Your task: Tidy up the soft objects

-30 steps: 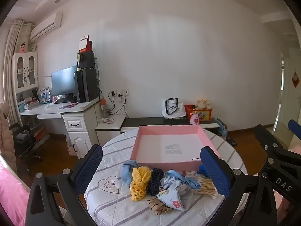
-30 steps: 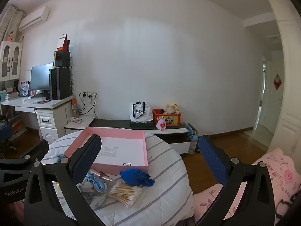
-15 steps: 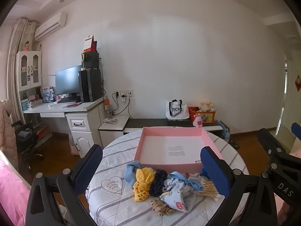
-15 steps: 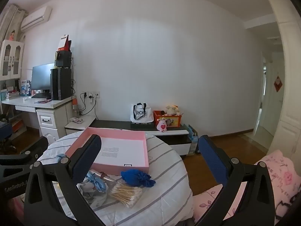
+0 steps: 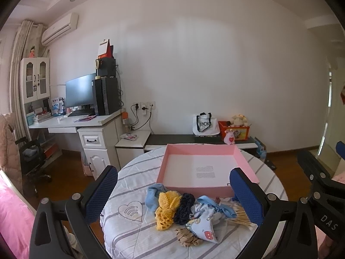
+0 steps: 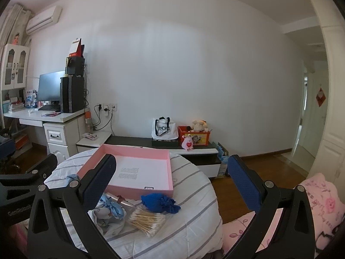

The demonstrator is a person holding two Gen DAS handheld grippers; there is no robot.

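On the round striped desk [image 5: 129,228] a pink box [image 5: 207,151] sits open side up, its long axis across the left view, printed text inside too small to read. Just in front of it the soft things lie in a row running left to right: light blue cloth [image 5: 153,195], yellow crochet [image 5: 167,209], navy scrunchie [image 5: 185,207], printed pouch [image 5: 204,226] with blue bow, tan scrunchie [image 5: 187,237], cotton swabs [image 6: 146,221], blue cloth [image 6: 159,202]. Left gripper [image 5: 172,196] and right gripper [image 6: 172,183] both hover with fingers spread wide, holding nothing. A white bag [image 5: 204,126] reads "RADIO"
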